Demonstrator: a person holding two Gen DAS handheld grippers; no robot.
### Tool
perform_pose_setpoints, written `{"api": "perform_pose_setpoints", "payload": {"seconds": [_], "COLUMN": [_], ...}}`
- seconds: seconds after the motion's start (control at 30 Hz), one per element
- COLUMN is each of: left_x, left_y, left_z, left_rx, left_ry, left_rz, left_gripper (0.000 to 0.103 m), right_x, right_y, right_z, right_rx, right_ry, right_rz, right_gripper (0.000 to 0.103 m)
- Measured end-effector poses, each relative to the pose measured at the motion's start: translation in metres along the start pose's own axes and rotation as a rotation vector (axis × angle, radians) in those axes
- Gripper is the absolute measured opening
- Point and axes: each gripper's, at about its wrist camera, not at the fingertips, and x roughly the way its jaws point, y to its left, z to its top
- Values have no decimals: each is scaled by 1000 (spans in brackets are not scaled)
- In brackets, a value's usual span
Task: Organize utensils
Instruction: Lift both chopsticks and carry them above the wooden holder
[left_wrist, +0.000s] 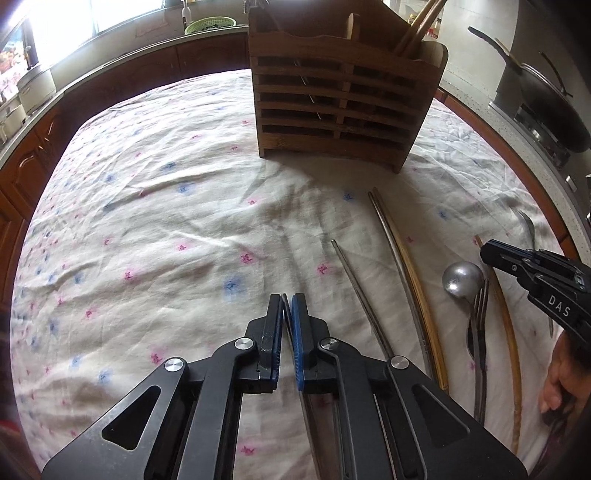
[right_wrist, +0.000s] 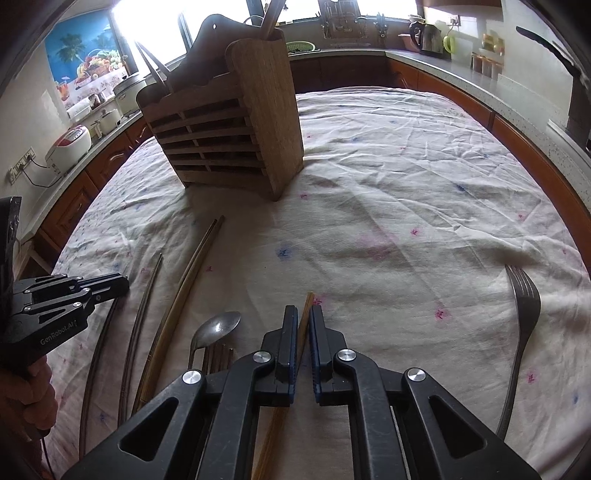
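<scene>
A slatted wooden utensil holder (left_wrist: 343, 92) (right_wrist: 229, 136) stands at the far side of the flowered tablecloth, with chopsticks standing in it. My left gripper (left_wrist: 286, 301) (right_wrist: 123, 284) is shut on a thin metal chopstick (left_wrist: 285, 297) just above the cloth. My right gripper (right_wrist: 303, 312) (left_wrist: 485, 254) is shut on a wooden chopstick (right_wrist: 306, 317). Between the two grippers lie a metal chopstick (left_wrist: 362, 295), a metal and wooden pair (left_wrist: 402, 266), a spoon (left_wrist: 461, 280) (right_wrist: 218, 326) and a fork (left_wrist: 478, 314). Another fork (right_wrist: 524, 306) lies to the right.
The tablecloth (left_wrist: 166, 221) covers a table ringed by wooden cabinets and a grey counter. A wok (left_wrist: 554, 107) sits on the stove at right. Rice cookers (right_wrist: 70, 147) and a kettle (right_wrist: 428, 37) stand on the counter. A hand (left_wrist: 557, 387) holds the right gripper.
</scene>
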Motion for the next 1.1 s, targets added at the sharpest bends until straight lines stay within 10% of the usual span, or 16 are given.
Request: {"api": "perform_pose_setpoints", "payload": {"seconds": [0.53, 1.1], "left_x": [-140, -206], "left_y": [21, 29], "left_z": [-17, -31], "left_rx": [-132, -159], "left_ry": [-274, -423], "left_rz": [-107, -114], "left_gripper": [3, 3], "right_x": [-120, -179], "right_y": [18, 38], "right_z": [20, 25], "right_rx": [42, -10], "right_ry": [-291, -442], "right_rz": [194, 226], "right_gripper": [4, 4]}}
